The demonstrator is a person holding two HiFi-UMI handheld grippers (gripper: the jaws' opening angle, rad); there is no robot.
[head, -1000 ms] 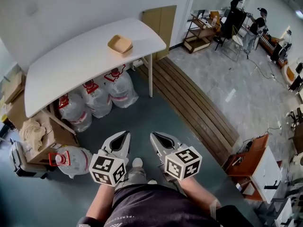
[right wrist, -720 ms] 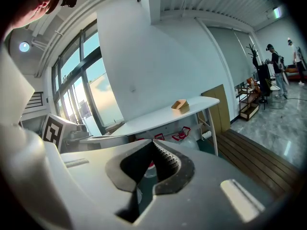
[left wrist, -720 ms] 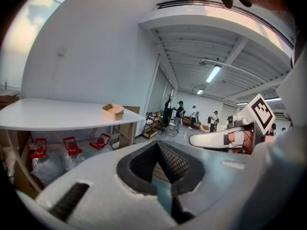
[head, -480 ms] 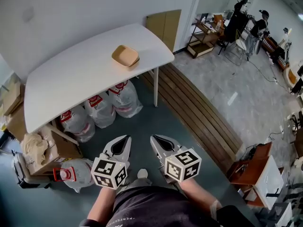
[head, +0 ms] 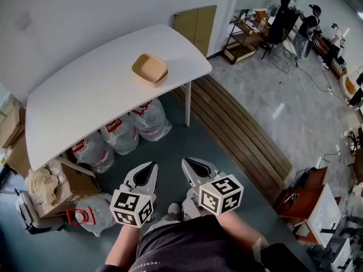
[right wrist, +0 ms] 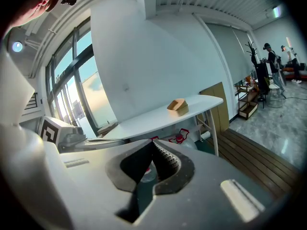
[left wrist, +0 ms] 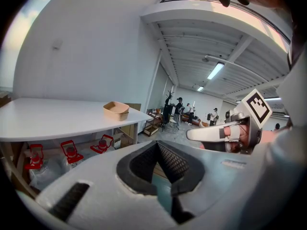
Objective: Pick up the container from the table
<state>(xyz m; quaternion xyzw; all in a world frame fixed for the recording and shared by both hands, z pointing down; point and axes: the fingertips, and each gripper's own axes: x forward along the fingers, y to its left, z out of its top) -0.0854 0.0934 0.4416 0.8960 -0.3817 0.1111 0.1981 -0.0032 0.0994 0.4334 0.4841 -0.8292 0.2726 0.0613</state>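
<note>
White table point(head: 85, 101) bears a tan container point(head: 150, 68); left gripper point(head: 151, 166) and right gripper point(head: 186, 164) hang pressed together.

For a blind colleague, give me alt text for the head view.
A tan container sits on a white table, well ahead of the shut, empty left gripper and right gripper. Large water jugs lie under the table.
</note>
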